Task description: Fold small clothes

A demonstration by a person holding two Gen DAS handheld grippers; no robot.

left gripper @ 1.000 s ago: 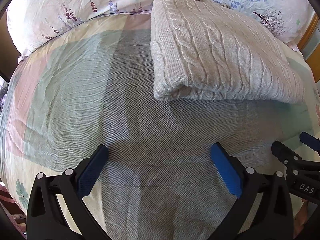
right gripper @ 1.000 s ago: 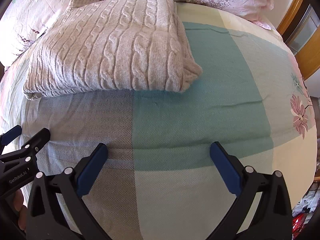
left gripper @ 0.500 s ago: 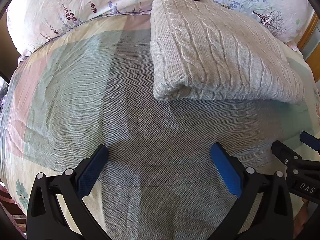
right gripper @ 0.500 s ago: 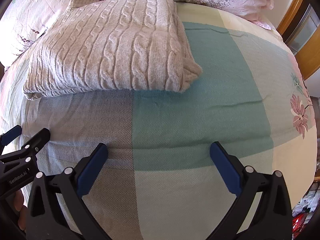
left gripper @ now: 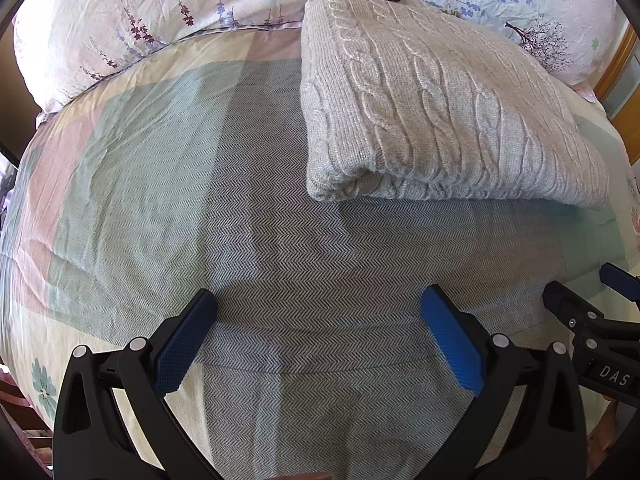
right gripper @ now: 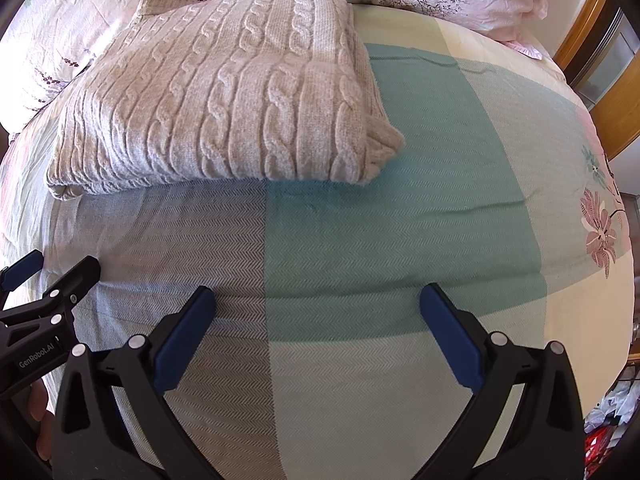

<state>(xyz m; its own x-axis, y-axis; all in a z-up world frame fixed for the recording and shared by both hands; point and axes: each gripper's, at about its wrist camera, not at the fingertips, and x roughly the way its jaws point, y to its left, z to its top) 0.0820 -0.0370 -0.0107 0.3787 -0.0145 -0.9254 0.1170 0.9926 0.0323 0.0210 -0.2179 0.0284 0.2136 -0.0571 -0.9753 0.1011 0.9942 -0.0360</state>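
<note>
A beige cable-knit sweater lies folded into a thick rectangle on the bed, its far end against the pillows; it also shows in the right wrist view. My left gripper is open and empty, hovering over the bedspread well short of the sweater's near folded edge. My right gripper is open and empty too, beside the left one and equally far from the sweater. The right gripper shows at the left wrist view's right edge, and the left gripper at the right wrist view's left edge.
The bedspread has grey, teal and cream herringbone blocks with flower prints at the right. Floral pillows line the head of the bed. A wooden frame stands at the far right, and clutter lies below the bed's right side.
</note>
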